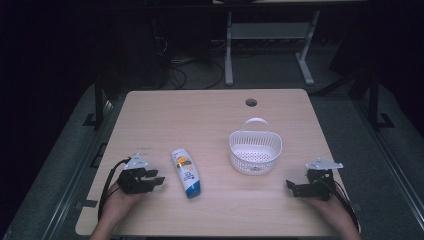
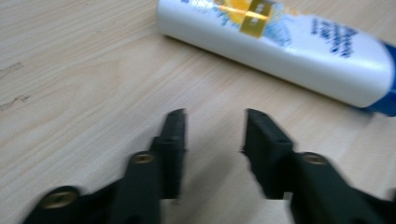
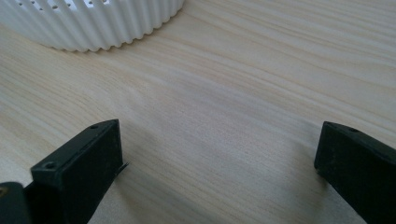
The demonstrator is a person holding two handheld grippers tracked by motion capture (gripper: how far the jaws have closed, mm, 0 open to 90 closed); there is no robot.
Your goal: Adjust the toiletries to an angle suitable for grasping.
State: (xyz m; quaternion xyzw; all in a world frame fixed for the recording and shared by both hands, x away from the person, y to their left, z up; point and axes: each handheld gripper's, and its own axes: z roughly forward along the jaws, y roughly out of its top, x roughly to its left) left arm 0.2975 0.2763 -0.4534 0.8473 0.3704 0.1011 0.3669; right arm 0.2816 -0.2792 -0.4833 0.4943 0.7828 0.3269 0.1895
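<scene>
A white bottle with a blue cap lies on its side on the wooden table, left of centre. My left gripper rests just left of the bottle, jaws apart with nothing between them. From the left gripper view, the bottle lies a little beyond my left gripper, apart from it. A white slatted basket with a handle stands right of centre. My right gripper sits at the front right, jaws wide apart and empty. The basket wall shows ahead of my right gripper.
A round cable hole sits near the table's far edge. Beyond the table is a dark floor with cables and a white desk frame. Bare tabletop lies between bottle and basket.
</scene>
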